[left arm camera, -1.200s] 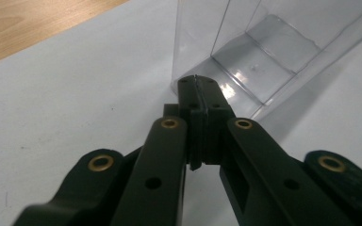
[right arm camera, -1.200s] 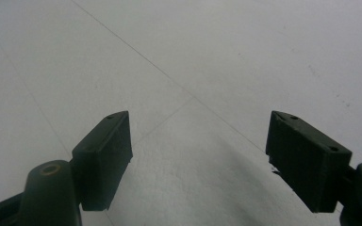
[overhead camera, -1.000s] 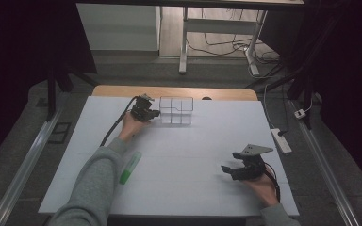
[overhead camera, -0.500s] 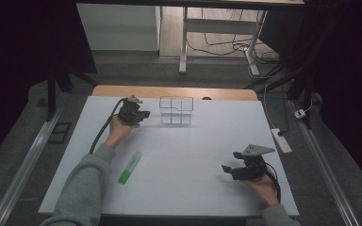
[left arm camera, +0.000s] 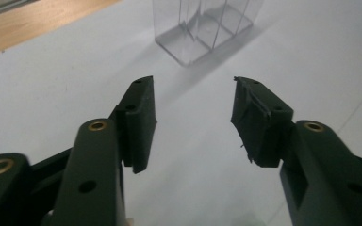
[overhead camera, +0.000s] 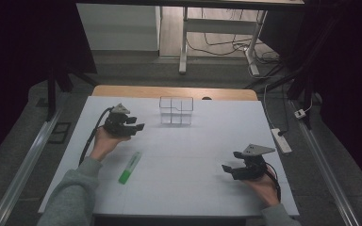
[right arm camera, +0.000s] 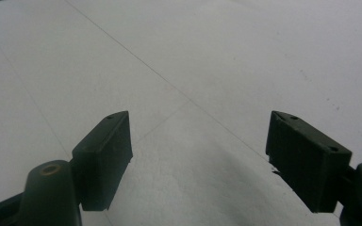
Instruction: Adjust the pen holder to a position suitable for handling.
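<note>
A clear plastic box (overhead camera: 176, 110) with dividers stands at the far middle of the white table top (overhead camera: 193, 155). It also appears ahead of the left jaws as the clear box (left arm camera: 202, 26). My left gripper (overhead camera: 139, 125) hovers left of the box, pointing toward it; its jaws have just been opening and nothing is between them (left arm camera: 193, 117). A green marker (overhead camera: 130, 167) lies on the table near the left forearm. My right gripper (overhead camera: 229, 166) rests at the near right, open and empty (right arm camera: 200, 157).
A bare wooden strip (overhead camera: 122, 91) runs along the table's far edge. A power strip (overhead camera: 283, 140) lies on the floor off the right side. Desk legs and cables (overhead camera: 217, 44) stand beyond the table.
The left hand has drawn back leftward from the clear box and its jaws have spread apart. The right gripper has stayed put. The green marker has not moved.
</note>
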`<state>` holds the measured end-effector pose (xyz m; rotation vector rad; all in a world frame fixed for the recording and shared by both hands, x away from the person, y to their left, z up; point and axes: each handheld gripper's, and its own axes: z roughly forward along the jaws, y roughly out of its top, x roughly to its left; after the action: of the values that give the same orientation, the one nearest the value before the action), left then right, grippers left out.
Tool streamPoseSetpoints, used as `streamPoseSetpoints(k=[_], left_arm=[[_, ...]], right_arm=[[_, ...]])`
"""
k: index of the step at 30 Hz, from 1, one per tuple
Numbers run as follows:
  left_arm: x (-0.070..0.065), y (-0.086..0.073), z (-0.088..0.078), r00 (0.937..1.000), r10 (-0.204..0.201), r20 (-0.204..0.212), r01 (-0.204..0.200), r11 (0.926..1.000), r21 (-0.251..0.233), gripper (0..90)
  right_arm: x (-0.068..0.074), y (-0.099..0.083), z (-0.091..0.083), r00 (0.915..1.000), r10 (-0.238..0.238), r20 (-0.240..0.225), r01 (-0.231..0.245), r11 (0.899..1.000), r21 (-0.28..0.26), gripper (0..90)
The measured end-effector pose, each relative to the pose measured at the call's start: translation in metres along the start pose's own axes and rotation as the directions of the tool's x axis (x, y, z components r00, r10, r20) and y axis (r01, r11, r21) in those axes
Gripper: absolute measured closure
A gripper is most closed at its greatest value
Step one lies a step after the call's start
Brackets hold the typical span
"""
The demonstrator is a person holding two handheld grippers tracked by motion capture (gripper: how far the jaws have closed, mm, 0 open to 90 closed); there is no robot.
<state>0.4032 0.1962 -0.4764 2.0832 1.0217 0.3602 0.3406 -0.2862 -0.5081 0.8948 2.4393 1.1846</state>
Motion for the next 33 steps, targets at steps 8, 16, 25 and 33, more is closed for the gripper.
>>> streamPoseSetpoints(k=[8,16,25,33], left_arm=[[-0.011,-0.013,-0.019,0.9998,-0.009,0.018,0.009,0.9997,0.023,39.1],[-0.019,-0.032,-0.034,0.9998,-0.011,0.014,0.01,0.9977,0.067,34.4],[-0.034,-0.04,-0.045,0.9995,0.028,0.017,-0.029,0.9955,0.09,33.3],[-0.045,-0.047,-0.047,0.9986,0.05,0.015,-0.051,0.991,0.124,30.9]], right_arm=[[0.0,0.0,0.0,1.0,0.002,0.004,-0.002,1.0,0.0,22.7],[-0.001,0.001,-0.001,0.9998,0.018,-0.004,-0.018,1.0,-0.013,22.8],[0.0,0.001,-0.004,0.9999,0.012,0.008,-0.012,1.0,-0.008,22.6],[0.004,-0.001,-0.005,1.0,-0.003,0.001,0.003,1.0,-0.002,22.5]])
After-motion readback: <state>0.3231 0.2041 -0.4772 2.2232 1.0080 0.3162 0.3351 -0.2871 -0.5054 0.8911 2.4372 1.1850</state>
